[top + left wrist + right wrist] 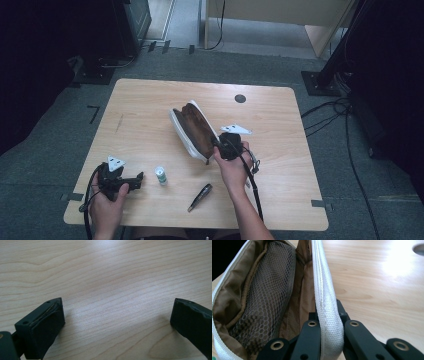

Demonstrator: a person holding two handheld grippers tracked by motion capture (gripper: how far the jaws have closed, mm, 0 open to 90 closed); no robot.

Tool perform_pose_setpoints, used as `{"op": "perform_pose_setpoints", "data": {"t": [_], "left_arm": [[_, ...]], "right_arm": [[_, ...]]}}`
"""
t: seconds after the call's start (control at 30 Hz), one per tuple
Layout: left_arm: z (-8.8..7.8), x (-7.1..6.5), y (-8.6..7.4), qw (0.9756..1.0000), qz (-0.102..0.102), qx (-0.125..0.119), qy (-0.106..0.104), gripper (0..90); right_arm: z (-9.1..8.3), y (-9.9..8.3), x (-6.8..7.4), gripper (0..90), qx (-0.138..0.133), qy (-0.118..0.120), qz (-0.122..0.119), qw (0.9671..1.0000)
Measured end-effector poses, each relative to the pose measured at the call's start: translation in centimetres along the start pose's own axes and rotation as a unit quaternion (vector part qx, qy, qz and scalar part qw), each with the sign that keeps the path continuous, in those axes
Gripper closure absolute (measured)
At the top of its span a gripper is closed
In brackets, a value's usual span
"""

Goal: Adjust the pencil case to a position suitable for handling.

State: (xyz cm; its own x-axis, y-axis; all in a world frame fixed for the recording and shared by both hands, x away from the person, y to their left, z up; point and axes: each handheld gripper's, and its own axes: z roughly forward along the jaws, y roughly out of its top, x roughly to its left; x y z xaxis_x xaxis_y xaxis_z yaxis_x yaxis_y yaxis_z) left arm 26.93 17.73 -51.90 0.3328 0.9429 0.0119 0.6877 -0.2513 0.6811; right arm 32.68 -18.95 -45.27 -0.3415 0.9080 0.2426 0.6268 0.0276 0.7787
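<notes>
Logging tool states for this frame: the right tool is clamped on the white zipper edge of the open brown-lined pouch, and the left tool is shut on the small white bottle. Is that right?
Not quite. The left tool is open and holds nothing; the left gripper view shows bare wooden table between its jaws, and the small white bottle stands apart. The right tool does clamp the open white pouch with brown lining by its edge.

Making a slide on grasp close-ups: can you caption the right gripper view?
Right gripper clamps the white zipper edge of an open pouch, showing its brown mesh pocket.

Bare table [145,107] left, pouch [192,131] mid-table, bottle [160,175], pen [200,197] near front
</notes>
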Motion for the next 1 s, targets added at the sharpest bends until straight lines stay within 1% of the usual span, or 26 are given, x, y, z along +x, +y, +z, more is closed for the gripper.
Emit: {"op": "perform_pose_setpoints", "data": {"t": [0.13, 0.27, 0.33, 0.43, 0.5, 0.53, 0.6, 0.63, 0.73, 0.8, 0.83, 0.9, 1.0], "left_arm": [[0.0, 0.0, 0.0, 1.0000, 0.000, 0.000, 0.000, 0.0], [0.0, 0.0, 0.0, 1.0000, 0.000, 0.000, 0.000, 0.0], [0.0, 0.0, 0.0, 1.0000, 0.000, 0.000, 0.000, 0.0], [0.0, 0.0, 0.0, 1.0000, 0.000, 0.000, 0.000, 0.0], [0.0, 0.0, 0.0, 1.0000, 0.000, 0.000, 0.000, 0.0], [0.0, 0.0, 0.0, 1.0000, 0.000, 0.000, 0.000, 0.0], [0.0, 0.0, 0.0, 1.0000, 0.000, 0.000, 0.000, 0.0], [0.0, 0.0, 0.0, 1.0000, 0.000, 0.000, 0.000, 0.0], [0.0, 0.0, 0.0, 1.0000, 0.000, 0.000, 0.000, 0.0], [0.0, 0.0, 0.0, 1.0000, 0.000, 0.000, 0.000, 0.0], [0.0, 0.0, 0.0, 1.0000, 0.000, 0.000, 0.000, 0.0], [0.0, 0.0, 0.0, 1.0000, 0.000, 0.000, 0.000, 0.0], [0.0, 0.0, 0.0, 1.0000, 0.000, 0.000, 0.000, 0.0]], "right_arm": [[-0.7, -0.8, -1.1, 87.1, -0.002, -0.001, 0.024, 0.9997], [-1.3, -1.3, -1.7, 87.1, 0.001, -0.004, 0.026, 0.9997], [-1.6, -1.5, -1.9, 87.1, 0.006, -0.001, 0.032, 0.9995], [-2.1, -1.8, -2.2, 87.1, 0.007, -0.001, 0.032, 0.9995], [-2.3, -2.1, -2.3, 87.0, 0.009, 0.004, 0.037, 0.9993], [-2.3, -2.4, -2.5, 86.8, 0.012, 0.011, 0.043, 0.9989], [-2.2, -2.5, -2.6, 86.5, 0.013, 0.013, 0.043, 0.9989], [-2.2, -2.6, -2.6, 85.6, 0.016, 0.014, 0.045, 0.9987], [-2.1, -3.0, -2.9, 80.6, 0.011, 0.017, 0.046, 0.9988], [-2.2, -3.1, -3.0, 73.9, 0.004, 0.022, 0.046, 0.9987], [-2.5, -3.1, -3.1, 68.5, 0.003, 0.025, 0.043, 0.9987], [-2.6, -3.1, -3.1, 67.3, 0.002, 0.026, 0.041, 0.9988], [-3.4, -3.0, -3.1, 61.5, -0.005, 0.026, 0.031, 0.9992]]}}
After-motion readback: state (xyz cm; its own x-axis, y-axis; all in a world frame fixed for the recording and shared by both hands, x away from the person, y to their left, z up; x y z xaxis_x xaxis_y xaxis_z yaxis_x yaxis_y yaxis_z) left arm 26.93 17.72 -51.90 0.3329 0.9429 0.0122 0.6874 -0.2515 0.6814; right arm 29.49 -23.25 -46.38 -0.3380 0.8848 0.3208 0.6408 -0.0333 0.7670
